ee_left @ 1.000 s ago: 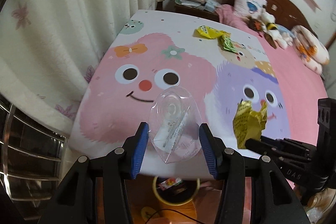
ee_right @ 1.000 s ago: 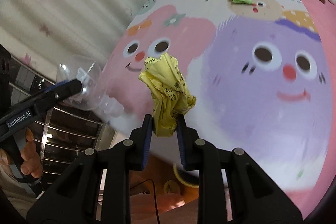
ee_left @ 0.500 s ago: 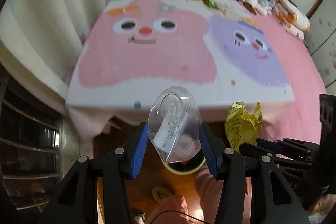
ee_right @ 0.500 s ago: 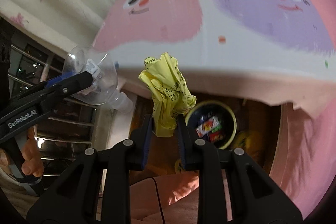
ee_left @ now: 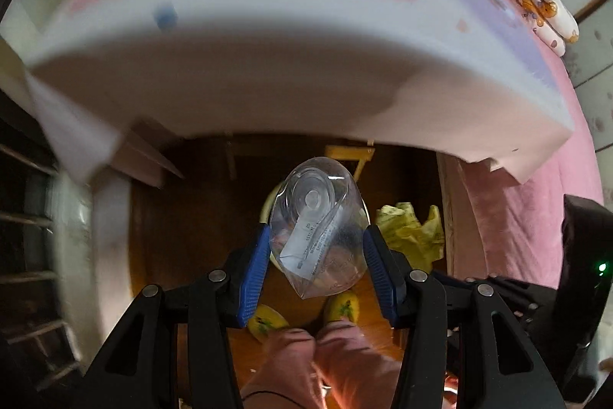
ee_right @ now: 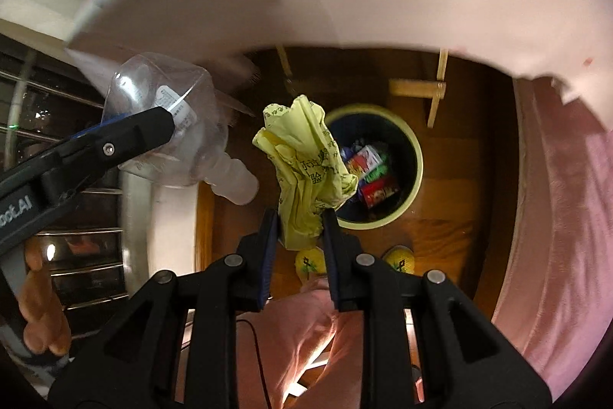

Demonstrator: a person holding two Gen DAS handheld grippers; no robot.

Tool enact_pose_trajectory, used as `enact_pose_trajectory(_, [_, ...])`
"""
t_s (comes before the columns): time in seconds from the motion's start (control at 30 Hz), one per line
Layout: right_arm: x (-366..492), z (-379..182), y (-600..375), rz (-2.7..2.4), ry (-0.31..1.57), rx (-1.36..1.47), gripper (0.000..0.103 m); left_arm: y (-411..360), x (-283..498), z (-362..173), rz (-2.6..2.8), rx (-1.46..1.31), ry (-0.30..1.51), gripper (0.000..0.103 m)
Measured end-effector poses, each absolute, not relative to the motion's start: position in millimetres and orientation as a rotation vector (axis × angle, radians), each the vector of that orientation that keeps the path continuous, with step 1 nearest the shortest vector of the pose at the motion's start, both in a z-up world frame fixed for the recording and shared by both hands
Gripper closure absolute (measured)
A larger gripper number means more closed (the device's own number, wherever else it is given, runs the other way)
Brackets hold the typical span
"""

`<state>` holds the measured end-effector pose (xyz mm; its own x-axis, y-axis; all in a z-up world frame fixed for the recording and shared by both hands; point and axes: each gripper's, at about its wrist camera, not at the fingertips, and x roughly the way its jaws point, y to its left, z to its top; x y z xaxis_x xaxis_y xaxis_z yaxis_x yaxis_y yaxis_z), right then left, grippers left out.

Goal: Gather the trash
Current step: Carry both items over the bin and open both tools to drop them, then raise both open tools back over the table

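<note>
Trash in both grippers: the left gripper (ee_left: 316, 253) clamps a crushed clear plastic bottle (ee_left: 320, 225) between its blue pads at frame centre; the right gripper (ee_right: 299, 232) pinches a crumpled yellow wrapper (ee_right: 306, 163), centre of its view. Just right of the wrapper, a round bin (ee_right: 415, 156) with colourful packets inside stands on the wooden floor (ee_right: 452, 217). The bed (ee_left: 268, 37) edge arcs across the upper frame. Yellow slippers (ee_right: 400, 257) appear at lower centre.
</note>
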<state>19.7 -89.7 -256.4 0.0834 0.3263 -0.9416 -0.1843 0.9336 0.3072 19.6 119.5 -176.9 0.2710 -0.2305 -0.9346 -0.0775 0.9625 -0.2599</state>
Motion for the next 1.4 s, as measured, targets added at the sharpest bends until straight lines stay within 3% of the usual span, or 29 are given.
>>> enact_pose_trajectory(0.2, [29,-344,-97,0.353,1.49,0.133,0.083,100,28,-275,-0.099,-0.306,1.359,0.053])
enact_pose_trajectory(0.57, [58,-480,-121,0.3,1.544,0.115,0.083,57,54,-401,-0.122,-0.269,1.434,0.051])
enact_pose_trajectory(0.67, [66,-501,-131,0.271,1.552,0.141,0.079,55,62,-424,-0.098,-0.247,1.445,0.043])
enact_pose_trajectory(0.73, [70,-510,-137,0.253,1.556,0.158,0.067,54,68,-434,-0.079,-0.229,1.426,0.033])
enact_pose_trajectory(0.77, [72,-513,-139,0.25,1.554,0.17,0.058,55,70,-436,-0.075,-0.219,1.421,0.026])
enact_pose_trajectory(0.8, [74,-514,-141,0.25,1.549,0.181,0.057,56,73,-437,-0.07,-0.204,1.417,0.022])
enact_pose_trajectory(1.1, [76,-478,-138,0.253,1.505,0.205,0.055,71,76,-414,-0.043,-0.108,1.41,0.021])
enact_pose_trajectory(1.4, [69,-368,-135,0.254,1.442,0.23,0.055,83,58,-299,-0.031,-0.07,1.348,0.021])
